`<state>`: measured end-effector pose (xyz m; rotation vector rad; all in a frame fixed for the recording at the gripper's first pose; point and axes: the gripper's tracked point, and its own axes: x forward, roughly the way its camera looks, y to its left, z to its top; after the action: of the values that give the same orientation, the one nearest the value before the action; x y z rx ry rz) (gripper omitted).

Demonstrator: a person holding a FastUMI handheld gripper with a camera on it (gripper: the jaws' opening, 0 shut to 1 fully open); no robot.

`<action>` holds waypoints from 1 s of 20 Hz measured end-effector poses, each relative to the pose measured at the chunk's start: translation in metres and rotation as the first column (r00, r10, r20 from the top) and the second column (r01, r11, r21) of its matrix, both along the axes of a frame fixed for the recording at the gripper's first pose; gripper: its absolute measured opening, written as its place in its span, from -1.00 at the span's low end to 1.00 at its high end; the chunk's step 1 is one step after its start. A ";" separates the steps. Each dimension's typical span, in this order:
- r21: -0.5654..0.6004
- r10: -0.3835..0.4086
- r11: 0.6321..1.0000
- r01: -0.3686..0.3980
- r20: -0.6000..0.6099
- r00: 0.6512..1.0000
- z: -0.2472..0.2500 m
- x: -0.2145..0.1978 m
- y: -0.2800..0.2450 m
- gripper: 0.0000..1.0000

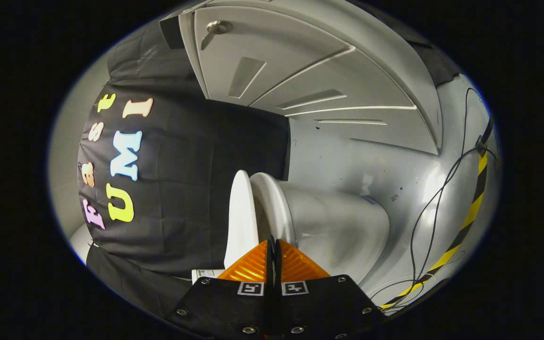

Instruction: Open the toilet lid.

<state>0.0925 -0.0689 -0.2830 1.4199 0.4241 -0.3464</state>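
Toilet lid [240, 222] just ahead of fingertips, slightly parted from bowl [328, 226], view rolled sideways. Gripper [273, 250] fingers pressed together, nothing between them, tips at the lid–bowl seam. Best bet: wedge tips under the lid edge, lever away from the bowl, keep contact near the rim. Door [310, 75] beyond, cables [435, 208] and striped tape [470, 212] on the floor, well apart; nothing blocking.

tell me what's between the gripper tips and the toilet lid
Nothing: in the gripper view the shut gripper points at the seam between the toilet lid and the bowl, the stretch bare.
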 end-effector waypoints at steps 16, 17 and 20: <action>-0.060 0.013 0.998 -0.010 0.053 0.999 0.075 0.009 0.010 -1.00; -0.061 0.016 0.998 -0.012 0.058 0.998 0.079 0.010 0.011 -1.00; -0.070 0.022 0.997 -0.017 0.072 0.997 0.093 0.011 0.016 -1.00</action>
<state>0.1040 -0.0531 -0.1895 1.3558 0.3626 -0.2900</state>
